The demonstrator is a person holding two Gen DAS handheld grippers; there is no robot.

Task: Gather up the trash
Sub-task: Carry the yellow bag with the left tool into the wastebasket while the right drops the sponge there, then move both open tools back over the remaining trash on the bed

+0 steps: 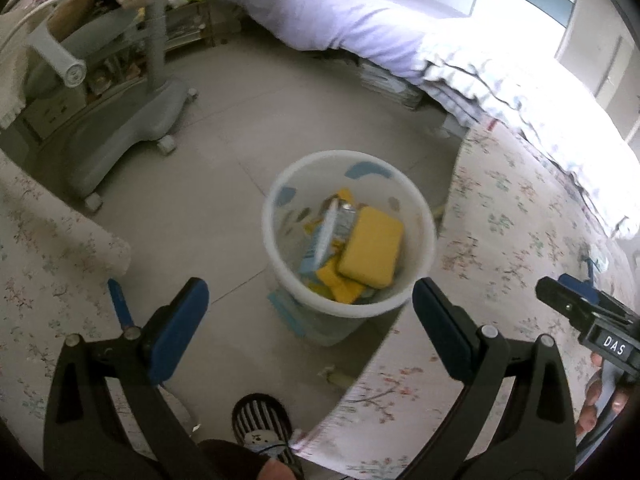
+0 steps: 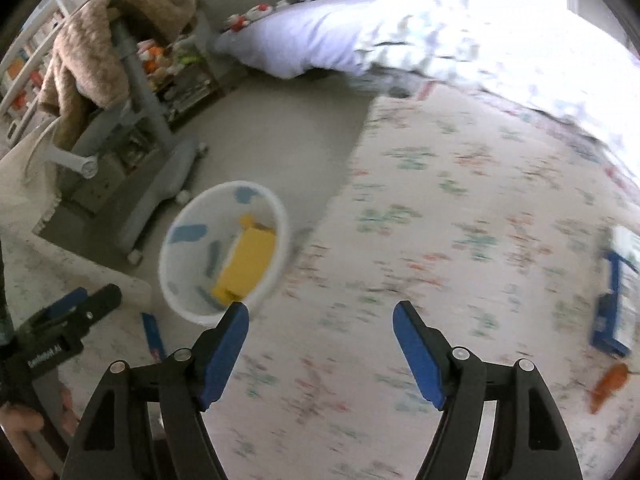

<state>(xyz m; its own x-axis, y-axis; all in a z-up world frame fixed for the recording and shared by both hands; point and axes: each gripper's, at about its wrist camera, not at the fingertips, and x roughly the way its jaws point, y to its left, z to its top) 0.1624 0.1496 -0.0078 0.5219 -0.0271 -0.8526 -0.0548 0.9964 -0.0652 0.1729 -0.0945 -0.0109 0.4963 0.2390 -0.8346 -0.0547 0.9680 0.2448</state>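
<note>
Right wrist view: both grippers point(image 2: 320, 316) point(image 1: 310, 300) gaping, empty; aim next at blue box point(image 2: 610, 312) at 3 o'clock, bin point(image 2: 176, 280) at 10

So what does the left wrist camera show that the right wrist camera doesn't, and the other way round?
Only the left wrist view: a striped slipper on the floor, and a light blue carton in the bin.
Only the right wrist view: an orange scrap and a blue box lying on the floral bedspread.
Both: the white wastebasket holding a yellow sponge, the grey chair base, the lilac duvet, and both hand-held grippers, open and empty: left, right.
</note>
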